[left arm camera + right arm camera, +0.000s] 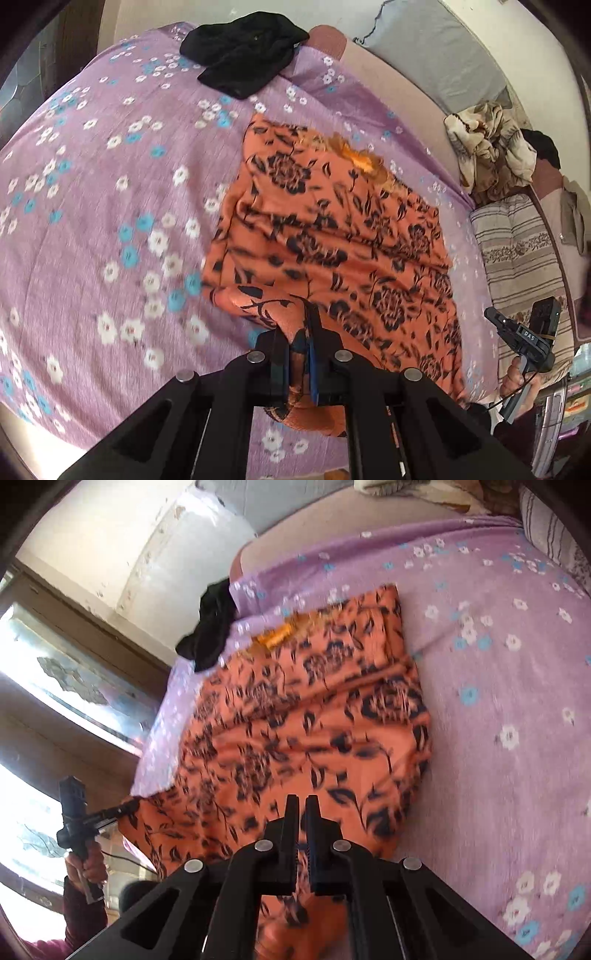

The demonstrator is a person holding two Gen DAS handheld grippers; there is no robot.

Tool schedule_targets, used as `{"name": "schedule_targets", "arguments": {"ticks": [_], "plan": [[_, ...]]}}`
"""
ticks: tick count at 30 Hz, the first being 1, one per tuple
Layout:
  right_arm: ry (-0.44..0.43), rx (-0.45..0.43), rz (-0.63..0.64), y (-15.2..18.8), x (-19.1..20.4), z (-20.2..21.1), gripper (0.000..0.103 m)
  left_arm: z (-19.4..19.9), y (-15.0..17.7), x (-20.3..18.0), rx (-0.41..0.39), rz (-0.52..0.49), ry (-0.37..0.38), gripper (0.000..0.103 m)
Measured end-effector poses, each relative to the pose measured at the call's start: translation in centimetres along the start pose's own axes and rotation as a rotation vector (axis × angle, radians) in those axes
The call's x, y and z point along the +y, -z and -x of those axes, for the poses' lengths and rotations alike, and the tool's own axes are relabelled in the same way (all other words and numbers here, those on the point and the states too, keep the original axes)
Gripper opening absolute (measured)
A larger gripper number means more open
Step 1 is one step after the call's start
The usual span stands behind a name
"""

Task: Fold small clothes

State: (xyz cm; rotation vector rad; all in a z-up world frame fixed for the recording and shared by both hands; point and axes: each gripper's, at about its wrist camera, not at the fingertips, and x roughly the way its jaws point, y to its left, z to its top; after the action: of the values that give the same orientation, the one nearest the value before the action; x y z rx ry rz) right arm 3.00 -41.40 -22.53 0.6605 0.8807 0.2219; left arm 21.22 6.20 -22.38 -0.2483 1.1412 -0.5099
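I've got the orange garment with the black flower print (pixel 332 229) spread on the lilac bedsheet dotted with white and blue flowers (pixel 92 184), its near edge lifted off the sheet. My left gripper (pixel 298 332) is pinched tight on a bunched fold of that near edge, cloth squeezed between the pads. My right gripper (pixel 301 812) is closed too, fingers nearly touching, orange cloth caught between them lower down. In the right wrist view I see a hand (pixel 86 867) gripping the left tool's handle. A crumpled black garment (pixel 243 55) lies at the far edge, well apart.
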Motion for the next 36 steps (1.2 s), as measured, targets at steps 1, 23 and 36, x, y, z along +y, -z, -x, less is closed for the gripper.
{"name": "schedule_targets", "arguments": {"ticks": [1, 23, 36], "plan": [[0.003, -0.039, -0.011, -1.7, -0.2, -0.3, 0.003, -0.6, -1.7, -0.2, -0.008, 0.000, 0.004, 0.008], [0.120, 0.191, -0.293, 9.2, -7.0, 0.6, 0.076, 3.4, 2.5, 0.0, -0.114, 0.036, -0.036, 0.008], [0.054, 0.229, -0.226, 13.0, -2.4, -1.1, 0.007, 5.0, 5.1, 1.7, -0.097, 0.075, -0.030, 0.008]]}}
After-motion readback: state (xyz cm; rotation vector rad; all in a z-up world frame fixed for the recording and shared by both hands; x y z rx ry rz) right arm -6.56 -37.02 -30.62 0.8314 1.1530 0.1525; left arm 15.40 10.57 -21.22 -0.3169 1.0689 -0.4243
